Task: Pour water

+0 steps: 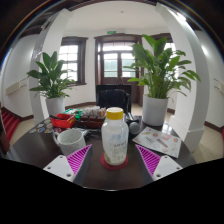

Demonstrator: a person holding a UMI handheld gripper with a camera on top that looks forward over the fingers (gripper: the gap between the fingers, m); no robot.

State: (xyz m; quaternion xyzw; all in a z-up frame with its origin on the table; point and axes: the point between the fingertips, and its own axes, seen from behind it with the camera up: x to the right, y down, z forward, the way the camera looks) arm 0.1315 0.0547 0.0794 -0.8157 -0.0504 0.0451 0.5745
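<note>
the bottle [115, 137] stands upright in the lower middle of the frame, a pale translucent body with a yellow cap [116, 114] on top and a white label around its waist. it sits on a small red coaster [114, 161] on the dark round worktop [35, 150]. the tongs [113, 160] are released: the two fingers, each with a magenta pad [78, 157], spread wide at the bottom of the frame, and the bottle stands between them with a clear gap at either side, resting on its own base.

just to the left of the bottle, in the lower left of the frame, is a white bowl [71, 138], open side up. behind it, left of centre, lies a red packet [63, 121] among a cluster of small items too blurred to name. to the right of the bottle, lower right of the frame, a printed sheet or booklet [160, 141] lies flat on the worktop.

beyond the worktop, in the middle of the frame, a dark chair back [113, 98] shows behind the bottle's cap. a leafy potted plant [50, 78] in a white pot stands at the left of the frame, and a taller one [156, 72], also in a white pot, at the right. at the upper middle are wood-framed windows and doors [117, 62] with daylight coming through, set in pale walls.
</note>
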